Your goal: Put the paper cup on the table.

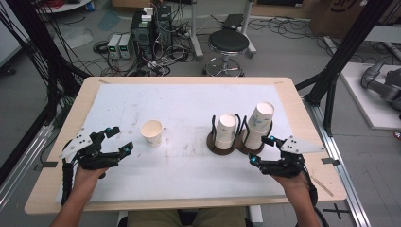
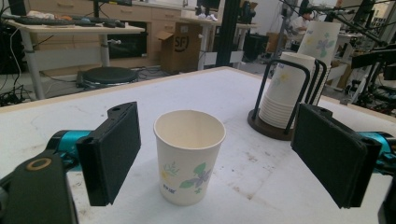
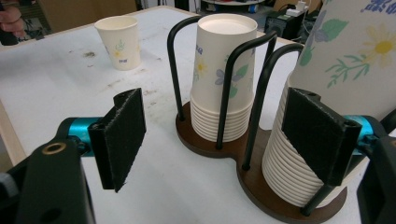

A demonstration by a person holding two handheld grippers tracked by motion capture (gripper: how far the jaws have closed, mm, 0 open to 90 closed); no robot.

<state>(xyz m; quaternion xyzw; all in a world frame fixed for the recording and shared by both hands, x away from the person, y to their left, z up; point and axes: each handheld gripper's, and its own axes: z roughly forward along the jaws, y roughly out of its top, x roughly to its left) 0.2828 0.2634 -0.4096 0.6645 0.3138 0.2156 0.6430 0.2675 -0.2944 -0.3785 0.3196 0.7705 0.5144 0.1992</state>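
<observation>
**One cup out on the bench, both grippers released and holding nothing**

High view: a single paper cup (image 1: 152, 133) stands upright on the white bench (image 1: 189, 101), well apart from the cup holder (image 1: 236, 144) with its two upside-down stacks. The left gripper (image 1: 117, 139) lies near the cup, jaws spread; the right gripper (image 1: 261, 150) sits just beside the holder, also released.

Left gripper view: the cup (image 2: 189, 156) stands between the wide-open jaws, neither pad touching it. It looks empty.

Right gripper view: the shorter stack (image 3: 224, 74) and the taller stack (image 3: 327, 107) sit inside the black wire loops. The right-hand jaw is close against the taller stack; the other stands clear.

Judgement: one cup appears already separated and set down; grasping it, or drawing another from the stacks, is not yet done.
</observation>
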